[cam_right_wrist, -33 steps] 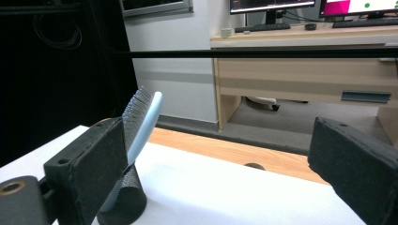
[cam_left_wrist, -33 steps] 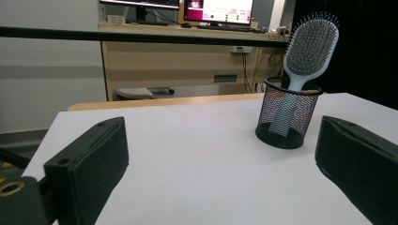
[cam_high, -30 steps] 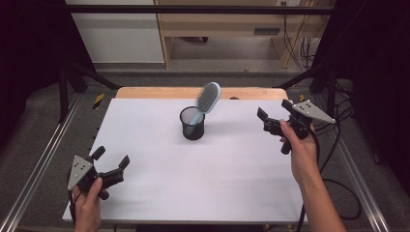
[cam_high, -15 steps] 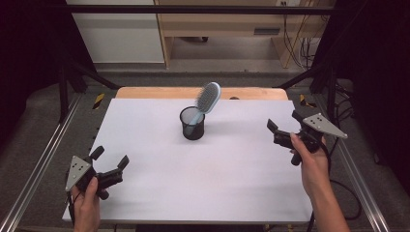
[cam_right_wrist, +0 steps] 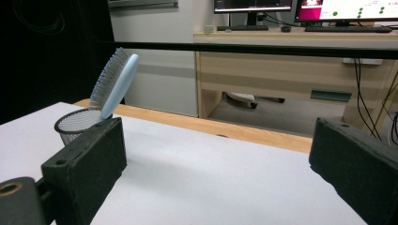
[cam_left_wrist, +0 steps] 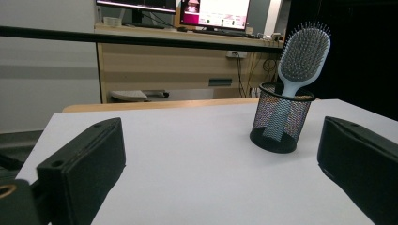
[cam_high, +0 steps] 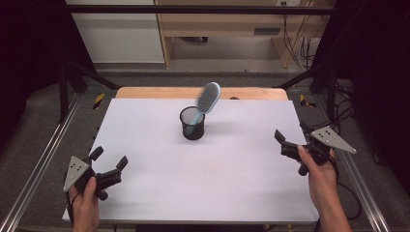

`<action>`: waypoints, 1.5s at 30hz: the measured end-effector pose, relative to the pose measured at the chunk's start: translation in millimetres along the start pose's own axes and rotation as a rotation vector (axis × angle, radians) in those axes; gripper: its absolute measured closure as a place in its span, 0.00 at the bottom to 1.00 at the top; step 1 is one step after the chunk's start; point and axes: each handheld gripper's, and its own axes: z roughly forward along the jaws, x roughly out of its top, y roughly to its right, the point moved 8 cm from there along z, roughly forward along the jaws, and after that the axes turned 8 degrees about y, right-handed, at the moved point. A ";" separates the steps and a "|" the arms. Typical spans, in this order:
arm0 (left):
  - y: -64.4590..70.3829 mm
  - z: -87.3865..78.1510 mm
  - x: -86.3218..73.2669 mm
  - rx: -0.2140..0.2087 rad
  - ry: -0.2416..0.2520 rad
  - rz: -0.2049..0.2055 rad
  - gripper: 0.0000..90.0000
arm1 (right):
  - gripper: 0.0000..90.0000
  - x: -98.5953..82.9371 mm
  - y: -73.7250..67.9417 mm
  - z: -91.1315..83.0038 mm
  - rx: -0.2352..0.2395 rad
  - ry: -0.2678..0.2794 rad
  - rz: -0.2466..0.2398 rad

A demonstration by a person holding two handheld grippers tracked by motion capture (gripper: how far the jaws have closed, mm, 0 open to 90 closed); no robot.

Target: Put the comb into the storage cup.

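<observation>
Hairbrush (cam_high: 208, 99) stands tilted in mesh cup (cam_high: 192, 124).

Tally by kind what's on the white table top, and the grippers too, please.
Hairbrush: 1
Black mesh cup: 1
Grippers: 2, the left gripper and the right gripper, both open
Total: 4

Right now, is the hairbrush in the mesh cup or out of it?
In: the hairbrush stands handle-down inside the mesh cup, its head leaning over the rim.
</observation>
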 end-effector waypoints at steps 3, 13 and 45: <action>0.7 -0.6 -0.6 -0.014 -0.005 -0.007 0.01 | 0.05 -5.2 2.7 -3.5 -0.007 0.000 0.004; 1.1 -1.8 -0.1 -0.024 -0.003 -0.001 0.01 | 0.05 -26.4 8.4 -15.9 -0.015 -0.016 0.000; 4.2 -17.3 2.2 -0.052 0.010 0.025 0.02 | 0.04 -86.9 -42.6 -10.6 0.141 -0.052 -0.024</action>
